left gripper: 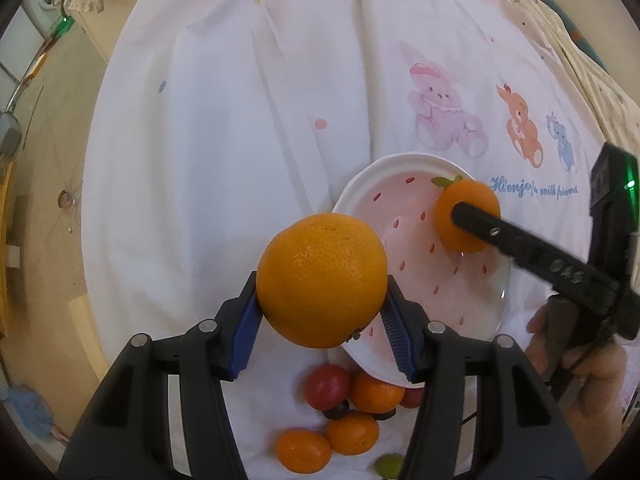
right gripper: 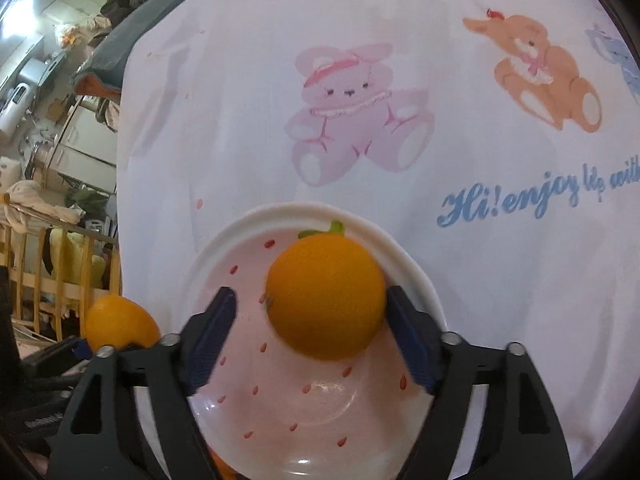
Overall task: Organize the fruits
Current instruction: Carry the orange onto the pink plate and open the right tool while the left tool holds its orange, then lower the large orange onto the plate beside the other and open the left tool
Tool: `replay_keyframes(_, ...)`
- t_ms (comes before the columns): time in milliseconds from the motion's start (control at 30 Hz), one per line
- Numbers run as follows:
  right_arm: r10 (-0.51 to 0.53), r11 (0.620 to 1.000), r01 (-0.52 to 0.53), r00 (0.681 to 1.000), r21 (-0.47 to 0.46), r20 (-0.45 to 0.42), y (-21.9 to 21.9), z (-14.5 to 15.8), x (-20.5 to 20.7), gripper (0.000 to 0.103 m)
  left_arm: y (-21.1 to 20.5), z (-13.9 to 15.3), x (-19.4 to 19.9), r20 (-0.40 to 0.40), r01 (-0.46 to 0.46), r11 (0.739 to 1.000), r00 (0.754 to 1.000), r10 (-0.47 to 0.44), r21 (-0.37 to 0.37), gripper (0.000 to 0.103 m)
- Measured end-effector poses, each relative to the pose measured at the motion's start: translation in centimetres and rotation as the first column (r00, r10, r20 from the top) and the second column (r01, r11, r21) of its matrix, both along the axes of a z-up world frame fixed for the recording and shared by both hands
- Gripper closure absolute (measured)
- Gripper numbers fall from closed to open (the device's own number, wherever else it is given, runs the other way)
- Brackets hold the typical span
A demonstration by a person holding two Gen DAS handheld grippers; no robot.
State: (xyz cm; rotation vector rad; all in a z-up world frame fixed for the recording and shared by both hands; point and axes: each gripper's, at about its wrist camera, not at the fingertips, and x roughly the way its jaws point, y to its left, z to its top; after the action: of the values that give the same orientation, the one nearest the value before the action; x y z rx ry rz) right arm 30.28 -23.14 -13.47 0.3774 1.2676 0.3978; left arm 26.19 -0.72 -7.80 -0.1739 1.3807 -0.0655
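My left gripper (left gripper: 322,312) is shut on a large orange (left gripper: 320,280) and holds it above the near-left rim of the pink strawberry-pattern plate (left gripper: 404,208). In the right wrist view my right gripper (right gripper: 308,332) is open over the plate (right gripper: 240,240); a smaller orange (right gripper: 326,296) lies between its fingers, touching the right pad, with a gap at the left pad. That orange (left gripper: 468,200) and a right finger (left gripper: 520,244) also show in the left wrist view. The left-held orange (right gripper: 120,324) shows at the left of the right wrist view.
A cluster of loose fruit lies on the white cartoon-print cloth (left gripper: 240,140) below the plate: small oranges (left gripper: 352,432), a red fruit (left gripper: 326,386), a dark grape (left gripper: 336,410) and a green one (left gripper: 388,466). The wooden floor (left gripper: 48,200) lies beyond the table's left edge.
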Motion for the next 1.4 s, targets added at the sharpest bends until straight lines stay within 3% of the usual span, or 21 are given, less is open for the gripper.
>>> replay_keyframes(100,-0.033,0.999,0.034,0.999,-0.032,0.018,-0.9,0.9,-0.4,0.018,-0.1,0.1,0.0,0.008,0.006,1.0,1.0,-0.006,0.002,0.051)
replay_keyframes(400,-0.132,0.991,0.131,0.991,0.033,0.022,-4.6,3.8,-2.7,0.013,-1.5,0.1,0.4,0.036,0.019,1.0,0.999,-0.018,-0.023,0.051)
replay_keyframes(533,-0.179,0.982,0.177,0.984,0.07,0.016,-6.5,4.9,-4.0,0.013,-2.9,-0.7,1.8,0.026,0.02,0.997,0.999,-0.018,-0.071,0.051)
replay_keyframes(733,-0.269,0.957,0.272,0.962,0.103,-0.039,-9.6,4.3,-5.4,0.01,-4.4,-1.8,3.9,0.012,0.003,0.995,1.0,-0.002,-0.101,0.051)
replay_keyframes(1033,-0.254,0.957,0.256,0.967,0.138,-0.038,-9.8,4.5,-5.0,0.01,-5.7,-4.9,5.4,-0.091,-0.028,0.989,0.996,0.015,-0.142,0.05)
replay_keyframes(1333,-0.216,0.967,0.215,0.976,0.139,-0.003,-8.8,5.5,-4.9,0.01,-5.4,-5.5,5.5,-0.124,-0.041,0.988,0.992,0.022,-0.147,0.046)
replay_keyframes(1400,-0.212,0.968,0.21,0.977,0.139,-0.002,-8.7,5.5,-4.9,0.01,-5.2,-5.4,5.5,-0.12,-0.042,0.985,0.993,0.022,-0.168,0.029)
